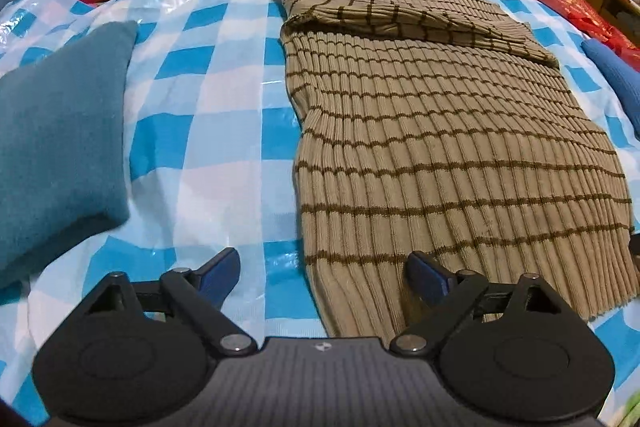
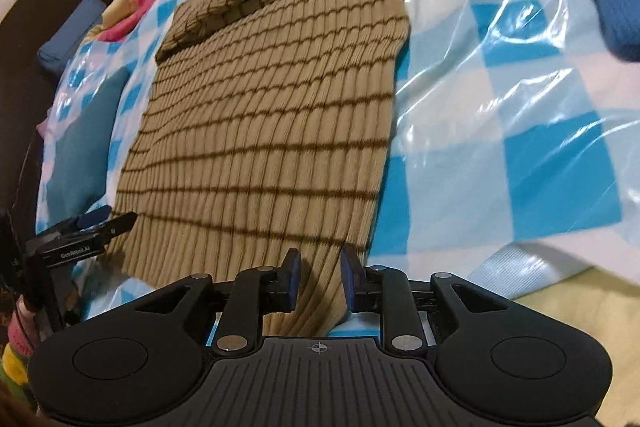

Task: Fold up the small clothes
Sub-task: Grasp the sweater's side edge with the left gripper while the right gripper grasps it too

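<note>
Ribbed tan sweater (image 2: 272, 115) lies flat on my checked plastic sheet (image 2: 520, 107), sleeve folded across its far chest. My right gripper (image 2: 318, 281), tilted downward, straddles the near hem corner, jaws narrowly apart. My left gripper (image 1: 322, 267) hovers wide open over the opposite hem.

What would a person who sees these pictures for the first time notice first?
First, the tan ribbed sweater with brown stripes, lying flat in the middle of the blue-and-white checked plastic sheet, one sleeve folded across its chest. Next, the two grippers at its near hem: the left gripper wide open over one corner, the right gripper narrowly set around the other. A teal cushion lies at the left.
</note>
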`<state>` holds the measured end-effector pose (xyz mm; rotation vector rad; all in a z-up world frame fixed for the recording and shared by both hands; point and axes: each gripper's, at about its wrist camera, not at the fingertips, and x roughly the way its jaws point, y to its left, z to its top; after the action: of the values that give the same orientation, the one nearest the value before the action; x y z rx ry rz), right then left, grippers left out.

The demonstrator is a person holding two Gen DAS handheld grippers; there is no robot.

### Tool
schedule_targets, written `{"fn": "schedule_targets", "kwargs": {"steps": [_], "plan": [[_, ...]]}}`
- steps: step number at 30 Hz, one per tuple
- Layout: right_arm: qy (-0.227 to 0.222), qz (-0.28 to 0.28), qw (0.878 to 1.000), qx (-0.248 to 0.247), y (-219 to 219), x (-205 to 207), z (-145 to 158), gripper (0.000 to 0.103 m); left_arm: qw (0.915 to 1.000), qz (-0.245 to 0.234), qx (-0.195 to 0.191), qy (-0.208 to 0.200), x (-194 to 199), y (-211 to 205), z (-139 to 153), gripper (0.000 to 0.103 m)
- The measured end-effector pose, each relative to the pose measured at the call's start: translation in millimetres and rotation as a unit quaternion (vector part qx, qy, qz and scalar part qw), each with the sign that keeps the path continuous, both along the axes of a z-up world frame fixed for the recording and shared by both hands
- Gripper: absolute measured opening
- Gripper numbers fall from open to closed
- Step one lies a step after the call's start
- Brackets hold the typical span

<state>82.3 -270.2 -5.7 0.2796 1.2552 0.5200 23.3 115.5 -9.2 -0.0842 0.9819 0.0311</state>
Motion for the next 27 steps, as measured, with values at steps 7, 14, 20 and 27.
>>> {"fn": "schedule_targets", "kwargs": {"steps": [7,14,20,27], "plan": [[0.015,0.009,1.0,0.01,1.6,-3.5,-4.9,0.022,0.9992,-0.026,-0.028,0.009,1.9,-2.3,1.5,0.074],[0.022,-0.002,0.999,0.029,-3.8,-2.7,-10.1,0.023,0.9955,-0.024,-0.091,0.013,2.6,5.3,3.4,0.054],[0.043,-0.032,0.996,0.067,-12.6,-0.2,-19.4,0.023,0.9952,-0.037,-0.088,0.023,1.8,-1.5,3.0,0.036],[0.055,-0.056,0.992,0.101,-20.8,-0.9,-22.2,0.01,0.9855,-0.028,-0.166,0.021,-0.6,8.6,2.8,0.02]]}}
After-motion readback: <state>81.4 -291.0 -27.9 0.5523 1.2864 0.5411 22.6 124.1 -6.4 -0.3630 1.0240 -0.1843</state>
